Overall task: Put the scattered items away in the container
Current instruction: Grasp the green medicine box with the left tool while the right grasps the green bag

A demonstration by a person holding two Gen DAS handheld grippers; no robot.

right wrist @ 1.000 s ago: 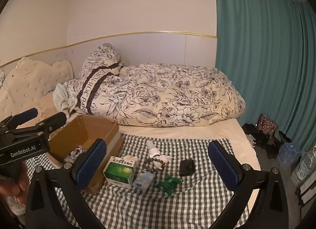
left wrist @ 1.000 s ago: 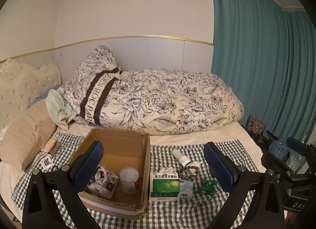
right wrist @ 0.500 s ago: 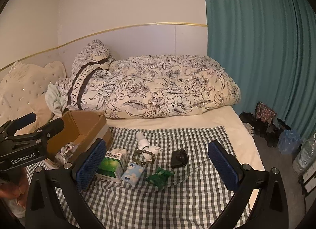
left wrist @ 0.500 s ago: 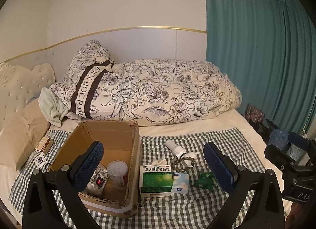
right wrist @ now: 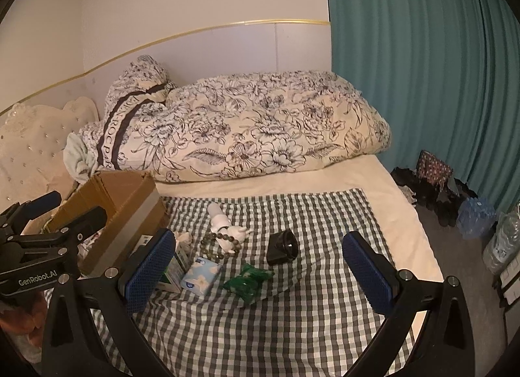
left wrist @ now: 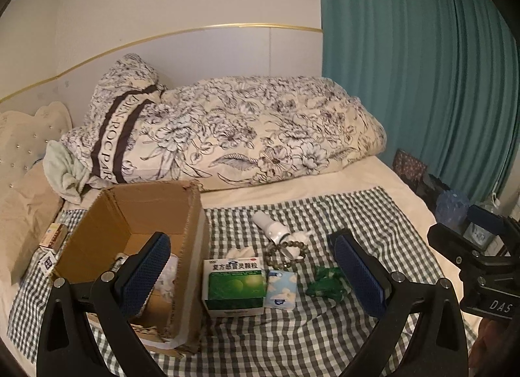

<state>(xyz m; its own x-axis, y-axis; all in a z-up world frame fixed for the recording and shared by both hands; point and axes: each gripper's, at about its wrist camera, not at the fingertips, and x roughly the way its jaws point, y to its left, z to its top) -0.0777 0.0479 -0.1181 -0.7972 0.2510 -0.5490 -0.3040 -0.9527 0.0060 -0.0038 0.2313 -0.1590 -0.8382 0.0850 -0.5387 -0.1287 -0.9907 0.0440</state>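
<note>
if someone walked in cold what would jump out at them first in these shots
Probably the big floral duvet heaped along the back of the bed, next to the teal curtain on the right. Then the checked cloth in front, with an open cardboard box at its left end and small items beside it: a green medicine box, a bead bracelet and a green packet. Both tongs, left and right, are open and empty.

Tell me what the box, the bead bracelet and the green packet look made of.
Box: corrugated cardboard, matte brown, with ragged torn edges. Bead bracelet: round grey-green beads, slightly glossy, perhaps stone or glass. Green packet: crinkled plastic film, shiny, catching highlights.
</note>
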